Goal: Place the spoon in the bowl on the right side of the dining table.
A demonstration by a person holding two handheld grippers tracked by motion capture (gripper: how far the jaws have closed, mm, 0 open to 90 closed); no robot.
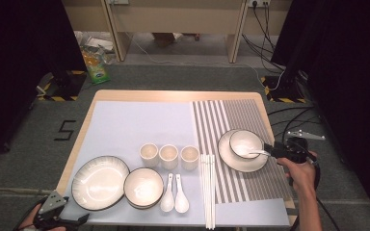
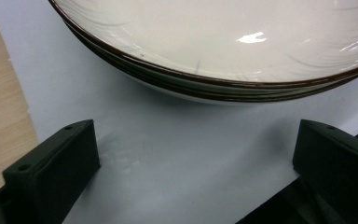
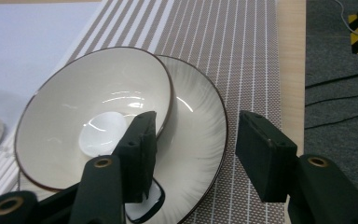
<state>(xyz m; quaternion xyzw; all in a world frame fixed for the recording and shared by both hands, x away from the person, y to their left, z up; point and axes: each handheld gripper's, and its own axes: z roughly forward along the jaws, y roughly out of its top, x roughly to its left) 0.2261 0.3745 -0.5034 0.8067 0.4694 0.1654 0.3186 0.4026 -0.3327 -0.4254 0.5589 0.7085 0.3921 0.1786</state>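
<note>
Table (image 1: 84, 127), wood edge, covered by a pale blue mat (image 1: 135, 125) on the left and a striped mat (image 1: 243, 115) on the right.

Near left corner: large plate (image 1: 99, 183), dark rim; a bowl (image 1: 143, 187) touching its right side. In the left gripper view the plate (image 2: 223, 42) reads as a stack, several rims showing.

On the striped mat: a plate (image 1: 236, 161) with a smaller bowl (image 1: 245, 143) sitting in it, off-centre toward the far side. A white spoon (image 1: 257, 153) lies in this bowl, scoop at the bottom (image 3: 103, 133), handle over the rim toward the right gripper.

Chopsticks (image 1: 208, 192) along the seam of the two mats. Three cups (image 1: 168, 156) in a row mid-table. Two spoons (image 1: 174, 195) side by side in front of them.

Right gripper (image 1: 272, 151) at the plate's right edge: jaws apart, one over the spoon handle, the other over the plate rim, not pinching it.

Left gripper (image 1: 79, 219) at the near left table edge: jaws wide apart, nothing between them, plate just ahead.
</note>
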